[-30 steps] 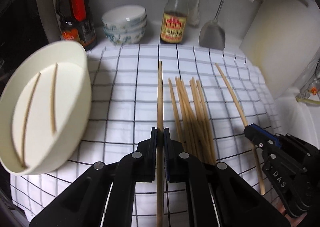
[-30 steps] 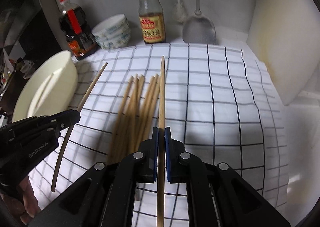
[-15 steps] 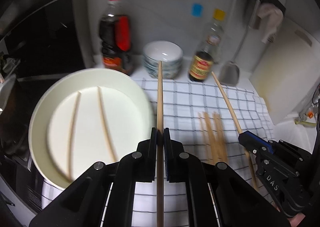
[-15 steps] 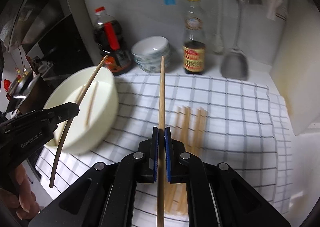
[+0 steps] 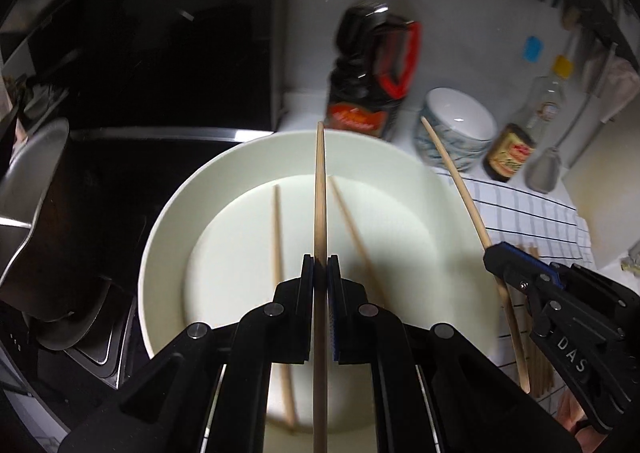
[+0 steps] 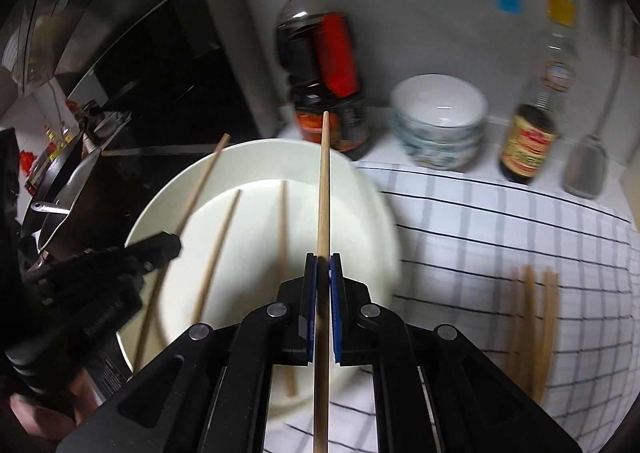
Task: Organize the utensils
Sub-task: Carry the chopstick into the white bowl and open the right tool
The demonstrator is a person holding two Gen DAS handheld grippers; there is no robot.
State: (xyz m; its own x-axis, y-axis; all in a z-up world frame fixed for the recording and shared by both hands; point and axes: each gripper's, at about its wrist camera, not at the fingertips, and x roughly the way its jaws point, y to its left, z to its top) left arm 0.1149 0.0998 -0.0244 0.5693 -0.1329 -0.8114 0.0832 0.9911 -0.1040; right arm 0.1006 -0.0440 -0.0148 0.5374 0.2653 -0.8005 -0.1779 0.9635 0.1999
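Observation:
My left gripper [image 5: 320,265] is shut on a wooden chopstick [image 5: 319,189] and holds it over the cream plate [image 5: 248,173]. Two chopsticks [image 5: 277,237] lie in the plate. My right gripper [image 6: 323,263] is shut on another chopstick [image 6: 323,181] that points over the plate's [image 6: 360,189] right part. The right gripper also shows in the left wrist view [image 5: 496,257], at the plate's right edge. The left gripper shows in the right wrist view [image 6: 170,245], over the plate's left side. Several loose chopsticks [image 6: 536,317] lie on the checked cloth [image 6: 500,221].
A dark soy bottle [image 6: 320,85], stacked bowls [image 6: 440,121], a sauce bottle [image 6: 532,133] and a metal spatula [image 6: 586,165] stand along the back wall. A black stove with a metal pan [image 5: 28,189] lies left of the plate.
Both grippers have swung left from the cloth with their chopsticks and now hover over the plate. The loose pile is left behind on the right.

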